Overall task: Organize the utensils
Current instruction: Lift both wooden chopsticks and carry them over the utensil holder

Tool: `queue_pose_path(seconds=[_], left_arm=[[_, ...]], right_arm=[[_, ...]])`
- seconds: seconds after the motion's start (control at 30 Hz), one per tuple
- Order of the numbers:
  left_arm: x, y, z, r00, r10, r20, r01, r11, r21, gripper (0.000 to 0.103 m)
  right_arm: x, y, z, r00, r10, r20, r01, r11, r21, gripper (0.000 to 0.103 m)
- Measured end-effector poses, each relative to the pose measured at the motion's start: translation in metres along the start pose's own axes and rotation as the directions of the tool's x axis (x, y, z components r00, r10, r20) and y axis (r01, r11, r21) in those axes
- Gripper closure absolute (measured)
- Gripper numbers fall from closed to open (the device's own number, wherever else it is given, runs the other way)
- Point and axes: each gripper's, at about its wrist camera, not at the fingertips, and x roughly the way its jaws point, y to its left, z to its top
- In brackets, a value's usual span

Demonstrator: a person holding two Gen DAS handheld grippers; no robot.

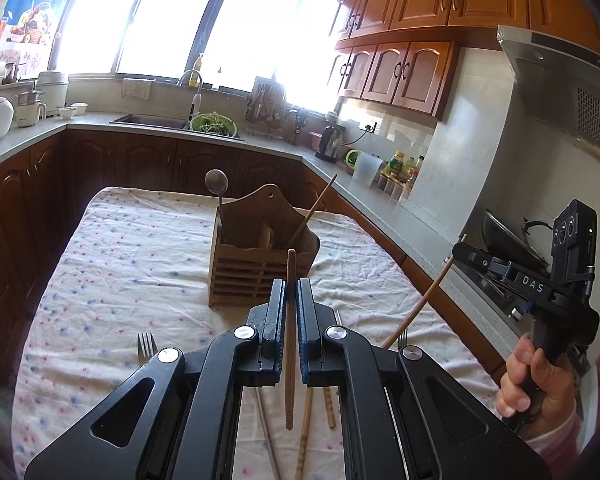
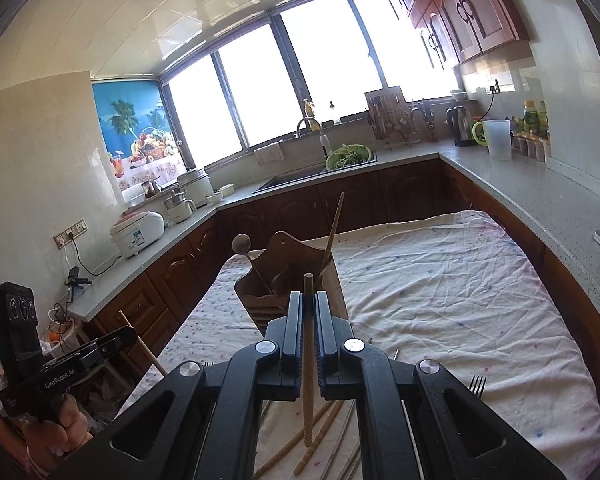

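A wooden utensil holder [image 1: 260, 258] [image 2: 336, 296] stands on the floral tablecloth [image 1: 120, 264]. In it are a metal spoon [image 1: 216, 182] and one chopstick [image 1: 316, 208]. My left gripper [image 1: 291, 282] is shut on a wooden chopstick [image 1: 290, 360], raised above the cloth just before the holder. Seen from the right wrist, my right gripper [image 2: 309, 296] is shut on another chopstick [image 2: 308, 392], also close to the holder. Each gripper shows in the other's view: right gripper [image 1: 458, 250], left gripper [image 2: 130, 334]. Loose chopsticks [image 1: 306, 424] [image 2: 320, 428] lie on the cloth beneath.
Forks [image 1: 146, 346] [image 2: 477, 384] lie on the cloth near the front edge. A grey counter [image 1: 380, 204] runs along the walls, with sink [image 1: 152, 120], kettle [image 1: 330, 144] and bottles [image 1: 400, 164]. A wok [image 1: 508, 240] sits on the stove at right. A hand [image 1: 540, 380] grips the right handle.
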Motion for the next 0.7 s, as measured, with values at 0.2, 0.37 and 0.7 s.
queue_pose_path(seconds=[0.2,0.37,0.7], left_arm=[[0.001,0.002,0.011,1.000,0.002,0.026,-0.003,1.000,0.001,0.099],[0.004,0.004,0.026,0.998,0.008,0.058,-0.008,1.000,0.001,0.099],[0.017,0.014,0.076,0.987,0.030,0.155,-0.028,1.000,-0.011,0.099]], right_arm=[[0.006,0.002,0.007,1.000,0.005,0.006,-0.005,1.000,-0.005,0.098],[0.012,0.004,0.021,0.999,0.007,0.033,-0.007,1.000,-0.007,0.098],[0.029,0.012,0.070,0.993,0.015,0.119,-0.011,0.999,-0.031,0.098]])
